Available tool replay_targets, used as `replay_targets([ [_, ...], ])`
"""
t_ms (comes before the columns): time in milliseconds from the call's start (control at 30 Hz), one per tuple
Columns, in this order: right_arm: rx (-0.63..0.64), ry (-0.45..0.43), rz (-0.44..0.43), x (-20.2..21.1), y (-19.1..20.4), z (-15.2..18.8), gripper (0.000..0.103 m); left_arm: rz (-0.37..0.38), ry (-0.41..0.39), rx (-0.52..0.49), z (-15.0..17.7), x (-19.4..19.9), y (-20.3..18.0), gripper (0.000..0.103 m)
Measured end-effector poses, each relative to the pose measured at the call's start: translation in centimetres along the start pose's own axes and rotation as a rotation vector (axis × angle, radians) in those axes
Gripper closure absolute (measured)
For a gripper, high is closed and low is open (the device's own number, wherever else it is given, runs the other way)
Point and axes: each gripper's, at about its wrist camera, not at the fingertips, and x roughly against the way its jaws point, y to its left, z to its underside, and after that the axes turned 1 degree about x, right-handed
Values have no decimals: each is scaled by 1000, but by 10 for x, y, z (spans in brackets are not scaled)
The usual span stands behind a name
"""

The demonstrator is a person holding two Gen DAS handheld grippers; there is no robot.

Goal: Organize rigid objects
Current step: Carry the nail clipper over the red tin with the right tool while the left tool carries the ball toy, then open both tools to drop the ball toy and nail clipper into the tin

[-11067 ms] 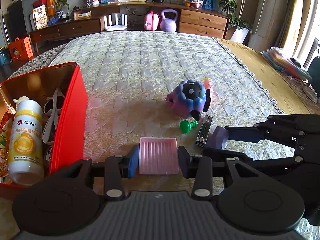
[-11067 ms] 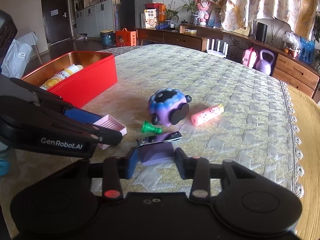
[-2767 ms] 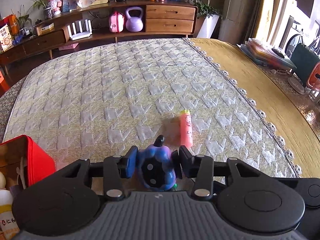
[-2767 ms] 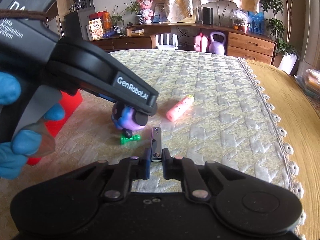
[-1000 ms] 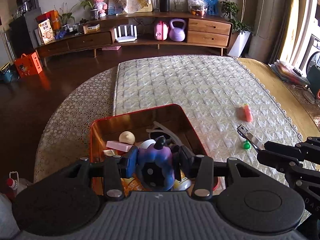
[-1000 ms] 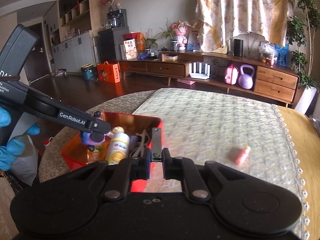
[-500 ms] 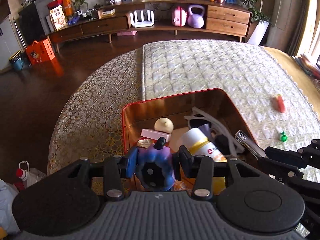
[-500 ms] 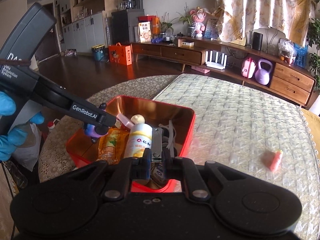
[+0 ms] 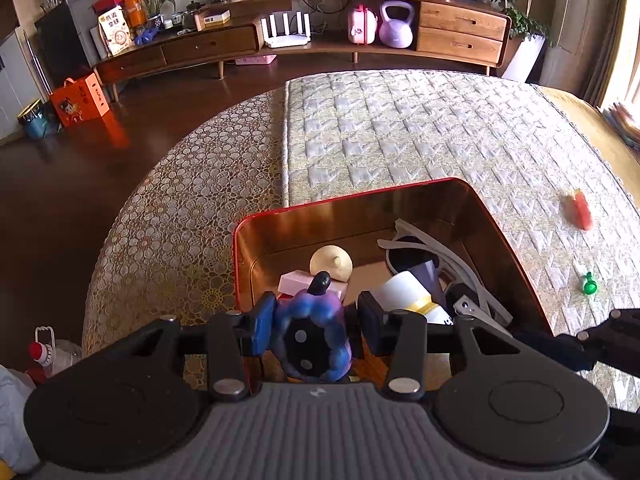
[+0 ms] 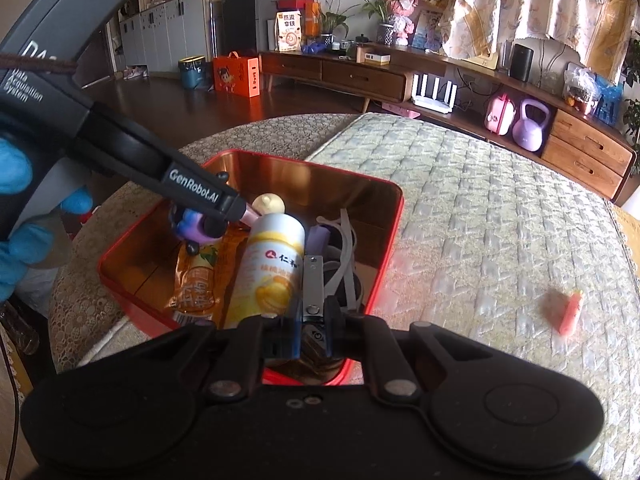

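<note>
I have my left gripper [image 9: 316,330] clamped on the knobbly purple-blue dotted toy [image 9: 314,334], jaws pinching its sides so it hangs over the red metal tin [image 9: 502,236] for dropping. My right gripper [image 10: 314,330] is clenched on the flat silver nail clipper [image 10: 313,286], which juts ahead over the tin's near corner. Beyond both jaws, a white bottle [image 10: 272,264] lies inside; farther right, a pink tube [image 10: 570,312] waits on the quilted mat [image 10: 500,208].

Left gripper [image 9: 312,330] clamped on a purple-blue bumpy toy [image 9: 314,336] above a red tin box [image 9: 500,236], white bottle [image 9: 408,294], cream ball [image 9: 331,263], pink box [image 9: 294,282] and sunglasses [image 9: 436,252] inside, pink tube [image 9: 580,210] and green chess pawn [image 9: 589,283] on the quilted table [image 9: 420,132]
</note>
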Motion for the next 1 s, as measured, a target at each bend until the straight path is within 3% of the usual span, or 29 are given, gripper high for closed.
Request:
replay_targets([
  [333, -9, 26, -6, 1, 1, -1, 92, -35, 5, 30, -5, -16, 4, 60],
  [700, -28, 20, -34, 15, 2, -1, 80, -41, -20, 80, -6, -14, 6, 59],
  [833, -45, 14, -49, 21, 0, 0, 73, -35, -48, 79, -4, -5, 4, 48],
  [1000, -67, 0, -60, 31, -3, 2, 70, -18, -79, 86, -3, 10, 2, 46],
])
